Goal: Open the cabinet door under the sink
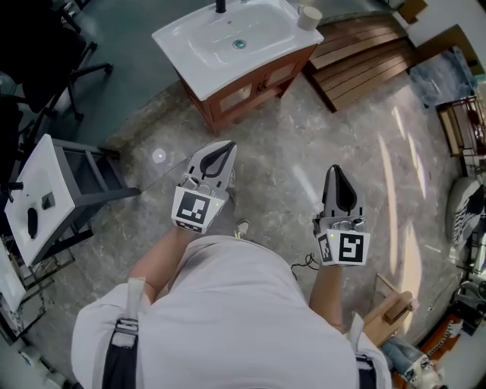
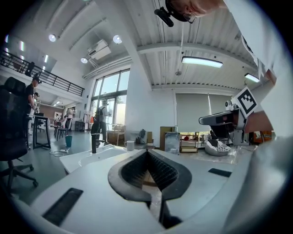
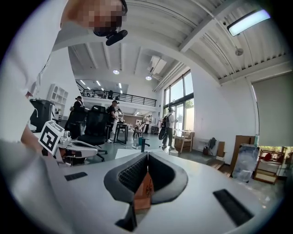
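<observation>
Two grippers, left [image 1: 219, 157] and right [image 1: 336, 181], show jaws pressed together on nothing, well short of the cabinet door [image 1: 237, 96] under the sink [image 1: 176, 36], upper middle of the head view. Likely risks: arriving with jaws unopened would only bump it, a shallow bite may slip off, and a high reach could tip the cup [image 1: 308, 17]. No writing is legible, only square markers [image 1: 191, 209].
</observation>
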Action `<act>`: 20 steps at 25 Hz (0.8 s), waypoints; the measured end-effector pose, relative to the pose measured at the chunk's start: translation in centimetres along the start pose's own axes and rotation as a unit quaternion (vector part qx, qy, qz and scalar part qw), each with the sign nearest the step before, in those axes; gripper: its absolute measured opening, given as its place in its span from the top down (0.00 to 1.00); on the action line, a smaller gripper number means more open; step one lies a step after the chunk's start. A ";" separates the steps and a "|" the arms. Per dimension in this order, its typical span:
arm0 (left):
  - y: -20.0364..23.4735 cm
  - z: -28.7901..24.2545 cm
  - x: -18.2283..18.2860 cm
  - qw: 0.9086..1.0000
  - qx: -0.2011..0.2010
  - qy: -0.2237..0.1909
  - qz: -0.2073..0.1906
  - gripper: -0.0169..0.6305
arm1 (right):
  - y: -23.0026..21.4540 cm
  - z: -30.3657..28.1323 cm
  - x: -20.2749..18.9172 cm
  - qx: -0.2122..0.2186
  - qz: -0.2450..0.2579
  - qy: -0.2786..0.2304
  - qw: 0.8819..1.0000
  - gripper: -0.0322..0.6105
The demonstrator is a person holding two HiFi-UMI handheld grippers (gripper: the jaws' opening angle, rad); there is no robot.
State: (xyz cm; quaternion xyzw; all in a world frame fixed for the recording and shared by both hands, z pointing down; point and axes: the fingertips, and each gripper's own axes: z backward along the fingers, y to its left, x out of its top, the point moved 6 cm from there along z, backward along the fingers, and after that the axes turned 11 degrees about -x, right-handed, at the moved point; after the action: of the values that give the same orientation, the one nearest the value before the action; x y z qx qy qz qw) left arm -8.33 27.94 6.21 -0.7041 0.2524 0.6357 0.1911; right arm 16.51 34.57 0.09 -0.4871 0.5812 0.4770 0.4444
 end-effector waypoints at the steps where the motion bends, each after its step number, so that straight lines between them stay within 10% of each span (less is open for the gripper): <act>1: 1.6 -1.1 0.1 1.000 0.001 -0.001 -0.001 0.95 | -0.2 -1.8 0.4 0.001 0.001 0.002 1.000 0.90; 11: 15.3 -7.9 0.4 1.000 0.001 0.011 0.011 0.95 | 1.4 -16.7 5.8 0.014 0.029 -0.016 0.999 0.90; 20: 17.1 -13.2 0.0 0.999 -0.027 0.019 0.022 0.95 | 0.7 -20.8 5.8 0.020 0.027 -0.005 0.999 0.90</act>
State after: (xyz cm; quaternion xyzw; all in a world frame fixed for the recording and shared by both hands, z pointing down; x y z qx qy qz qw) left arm -8.04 6.53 8.69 -0.7150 0.2545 0.6328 0.1533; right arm 13.98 13.22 -2.42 -0.4597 0.6016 0.4795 0.4437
